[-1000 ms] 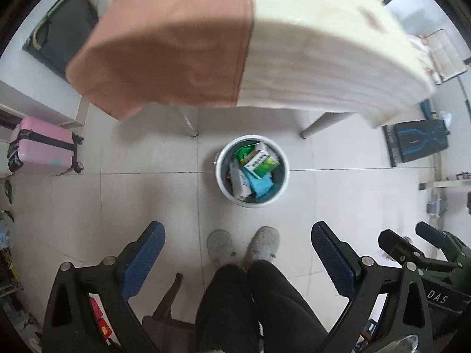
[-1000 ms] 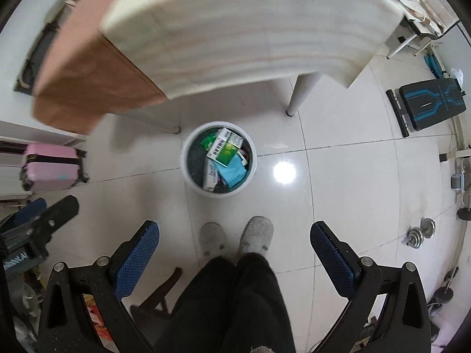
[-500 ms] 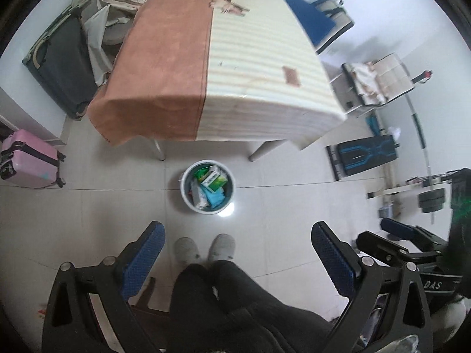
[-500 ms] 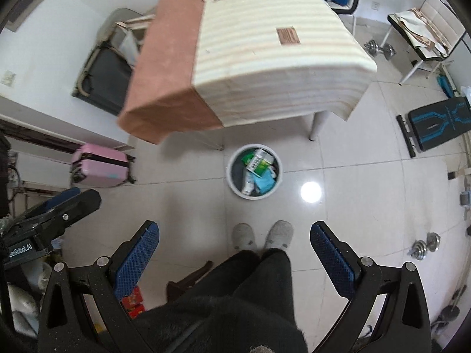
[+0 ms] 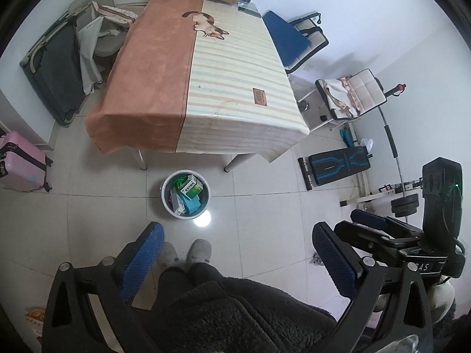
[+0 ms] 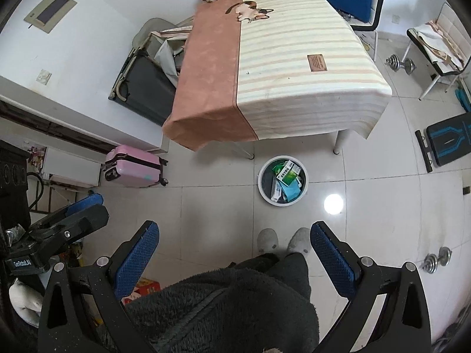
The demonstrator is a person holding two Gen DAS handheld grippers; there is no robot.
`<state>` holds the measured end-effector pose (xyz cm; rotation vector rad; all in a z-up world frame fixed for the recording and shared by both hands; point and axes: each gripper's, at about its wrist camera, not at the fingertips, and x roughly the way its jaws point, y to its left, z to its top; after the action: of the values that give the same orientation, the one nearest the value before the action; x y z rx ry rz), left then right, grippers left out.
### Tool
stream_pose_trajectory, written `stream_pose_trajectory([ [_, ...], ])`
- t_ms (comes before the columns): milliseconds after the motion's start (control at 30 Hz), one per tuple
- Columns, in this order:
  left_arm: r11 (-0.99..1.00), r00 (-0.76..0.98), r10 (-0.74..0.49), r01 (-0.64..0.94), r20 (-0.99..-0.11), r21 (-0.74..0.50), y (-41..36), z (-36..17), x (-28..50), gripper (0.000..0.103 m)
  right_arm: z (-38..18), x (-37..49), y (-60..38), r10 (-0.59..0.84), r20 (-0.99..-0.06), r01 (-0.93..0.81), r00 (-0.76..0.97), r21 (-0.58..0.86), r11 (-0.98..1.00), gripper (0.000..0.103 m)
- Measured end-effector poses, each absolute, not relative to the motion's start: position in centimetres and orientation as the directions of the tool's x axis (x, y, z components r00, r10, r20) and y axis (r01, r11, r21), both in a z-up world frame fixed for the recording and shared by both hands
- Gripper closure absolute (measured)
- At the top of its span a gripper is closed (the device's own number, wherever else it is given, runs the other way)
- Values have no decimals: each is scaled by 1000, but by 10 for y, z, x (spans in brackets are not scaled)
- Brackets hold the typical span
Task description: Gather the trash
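Note:
A white round trash bin (image 5: 164,203) stands on the tiled floor in front of the table, holding green and white boxes and a blue packet (image 5: 191,189). It also shows in the right wrist view (image 6: 265,198). My left gripper (image 5: 235,253) is open and empty, held high above the floor over the person's legs. My right gripper (image 6: 235,250) is open and empty, also high above the floor. Each gripper shows in the other's view, the right one (image 5: 382,232) and the left one (image 6: 73,220).
A table (image 5: 206,88) with a brown and striped cloth carries bags and a box at its far end. A pink suitcase (image 5: 20,164), a folded cot (image 5: 56,70), chairs (image 5: 297,38), a weight bench (image 5: 338,166) and dumbbells (image 6: 435,260) stand around. Slippered feet (image 5: 188,251) stand near the bin.
Both grippers have risen well up and back from the bin, so the whole tabletop is now in view and the bin looks smaller. Both stay open and empty.

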<state>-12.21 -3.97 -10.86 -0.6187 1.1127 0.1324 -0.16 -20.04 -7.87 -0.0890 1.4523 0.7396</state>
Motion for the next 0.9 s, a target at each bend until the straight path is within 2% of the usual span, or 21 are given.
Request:
stream_pose_trajectory([
  [900, 801, 456, -222, -419, -862, -428, -50, -102, -134, 0, -67, 1, -201, 380, -922, -541, -78, 359, 760, 0],
])
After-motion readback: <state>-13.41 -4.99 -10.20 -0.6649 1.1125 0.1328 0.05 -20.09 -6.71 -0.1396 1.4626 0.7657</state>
